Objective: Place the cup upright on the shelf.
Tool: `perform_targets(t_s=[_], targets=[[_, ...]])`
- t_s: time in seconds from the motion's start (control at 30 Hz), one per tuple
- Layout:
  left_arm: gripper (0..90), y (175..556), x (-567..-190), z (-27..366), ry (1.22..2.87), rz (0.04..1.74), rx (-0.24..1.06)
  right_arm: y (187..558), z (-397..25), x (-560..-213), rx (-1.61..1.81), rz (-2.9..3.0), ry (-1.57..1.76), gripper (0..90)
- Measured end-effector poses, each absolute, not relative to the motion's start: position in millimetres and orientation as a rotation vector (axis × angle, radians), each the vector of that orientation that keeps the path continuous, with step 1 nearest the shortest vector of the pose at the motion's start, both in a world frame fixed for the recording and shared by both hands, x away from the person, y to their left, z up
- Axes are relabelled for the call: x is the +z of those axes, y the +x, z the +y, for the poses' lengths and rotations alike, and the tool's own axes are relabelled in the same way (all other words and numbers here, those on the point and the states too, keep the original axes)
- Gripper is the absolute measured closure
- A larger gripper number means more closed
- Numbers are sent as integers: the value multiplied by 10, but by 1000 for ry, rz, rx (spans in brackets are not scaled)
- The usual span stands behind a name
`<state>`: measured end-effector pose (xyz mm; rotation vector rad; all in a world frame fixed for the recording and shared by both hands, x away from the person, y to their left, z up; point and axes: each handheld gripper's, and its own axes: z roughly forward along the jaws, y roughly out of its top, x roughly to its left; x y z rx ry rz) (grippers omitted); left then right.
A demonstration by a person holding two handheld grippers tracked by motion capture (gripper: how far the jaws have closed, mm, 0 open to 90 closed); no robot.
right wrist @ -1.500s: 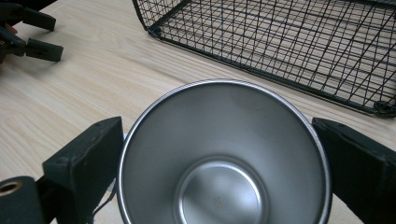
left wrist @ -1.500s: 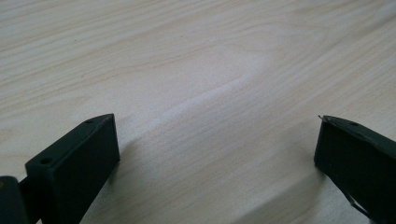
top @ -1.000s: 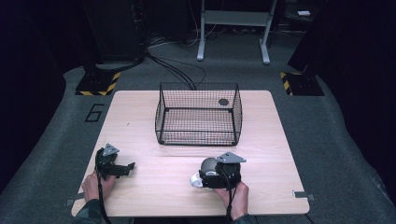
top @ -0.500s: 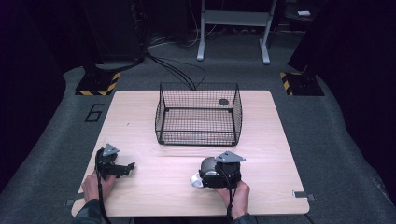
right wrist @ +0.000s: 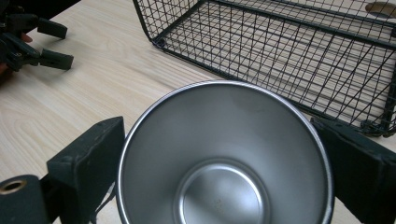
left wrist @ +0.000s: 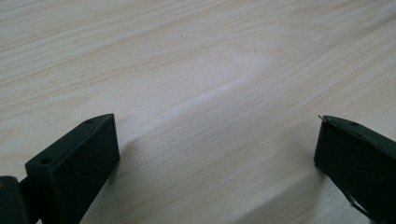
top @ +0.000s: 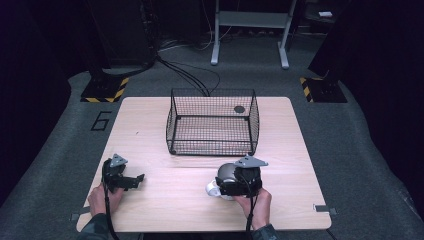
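Note:
A steel cup sits between the jaws of my right gripper, its open mouth facing the camera, and both jaws press on its sides. In the high view the cup shows as a grey dome just over the table, at the near right, with the right gripper shut on it. My left gripper rests at the near left, pointing right. Its jaws stand wide apart over bare wood with nothing between them. A black wire basket stands at the table's middle rear, with nothing inside that I can see.
The basket is just beyond the cup, a short gap away. A dark round spot marks the tabletop at the basket's far right corner. The left gripper lies far off to the cup's left. Grey carpet and stand legs lie past the table.

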<state>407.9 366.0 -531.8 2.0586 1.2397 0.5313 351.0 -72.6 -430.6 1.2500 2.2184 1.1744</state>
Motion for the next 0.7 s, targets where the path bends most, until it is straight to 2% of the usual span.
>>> perform_targets(t_s=[0.7], targets=[[0, 4080, -5321, 3658, 2055, 1241, 536, 3730, -789, -4059, 1173, 2229, 1229, 60]])
